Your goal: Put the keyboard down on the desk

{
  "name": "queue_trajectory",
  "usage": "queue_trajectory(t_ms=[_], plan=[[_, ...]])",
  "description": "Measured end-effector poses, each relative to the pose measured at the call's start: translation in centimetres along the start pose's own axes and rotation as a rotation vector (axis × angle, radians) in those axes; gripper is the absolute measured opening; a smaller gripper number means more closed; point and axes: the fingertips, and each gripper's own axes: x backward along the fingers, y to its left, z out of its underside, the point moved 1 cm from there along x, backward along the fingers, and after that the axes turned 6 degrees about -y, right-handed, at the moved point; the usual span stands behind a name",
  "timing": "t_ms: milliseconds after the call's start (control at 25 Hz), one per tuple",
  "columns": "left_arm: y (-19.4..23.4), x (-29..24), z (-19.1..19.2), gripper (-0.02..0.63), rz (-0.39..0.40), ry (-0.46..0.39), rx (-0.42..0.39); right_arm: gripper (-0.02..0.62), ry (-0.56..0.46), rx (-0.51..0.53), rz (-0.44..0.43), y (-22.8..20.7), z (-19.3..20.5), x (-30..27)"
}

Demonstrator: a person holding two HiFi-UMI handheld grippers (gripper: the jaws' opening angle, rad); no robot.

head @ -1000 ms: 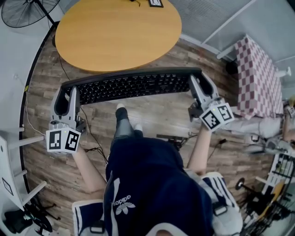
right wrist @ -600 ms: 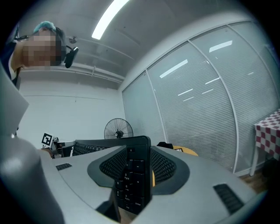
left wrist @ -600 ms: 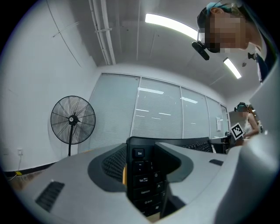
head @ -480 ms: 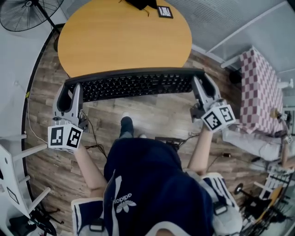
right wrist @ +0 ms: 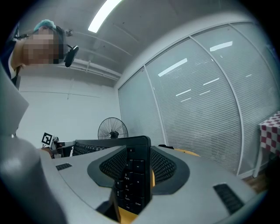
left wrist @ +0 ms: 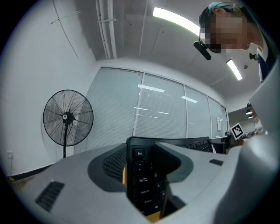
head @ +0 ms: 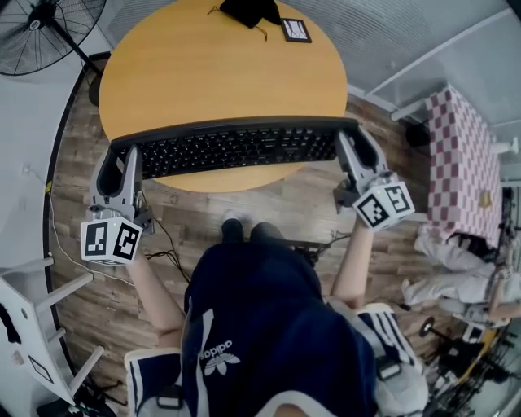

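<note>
Black keyboard (head: 236,151) held between both grippers, left gripper (head: 120,163) clamped on its left end, right gripper (head: 352,145) clamped on its right end, over the near edge of the round wooden desk (head: 220,65), standing fan (head: 37,28) beyond the left gripper.

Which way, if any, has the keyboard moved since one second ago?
Yes: forward. The keyboard, earlier over the floor short of the round table, now overlaps its near edge.

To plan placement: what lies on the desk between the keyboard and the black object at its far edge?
Nothing: head view shows bare desk between keyboard and black object.
</note>
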Motion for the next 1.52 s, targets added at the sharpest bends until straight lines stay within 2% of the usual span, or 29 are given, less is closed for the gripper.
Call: queue_trajectory(t_ms=[80, 440, 920, 1240, 1520], plan=[[0.7, -0.8, 0.5, 0.192, 0.005, 0.011, 0.002, 0.155, 0.016, 0.025, -0.003, 0.2, -0.1, -1.1], [1.6, -2.5, 1.4, 0.192, -0.024, 0.029, 0.024, 0.155, 0.028, -0.001, 0.003, -1.4, 0.8, -3.3], [0.7, -5.3, 0.2, 0.192, -0.117, -0.008, -0.008, 0.155, 0.028, 0.016, -0.103, -4.8, -0.8, -8.1], [-1.3, -7.7, 0.7, 0.192, -0.157, -0.019, -0.02, 0.155, 0.017, -0.006, -0.13, -8.5, -1.1, -9.5], [-1.0, -8.6, 1.2, 0.192, -0.162, 0.001, -0.013, 0.155, 0.021, 0.017, -0.139, -8.9, -1.0, -10.4]])
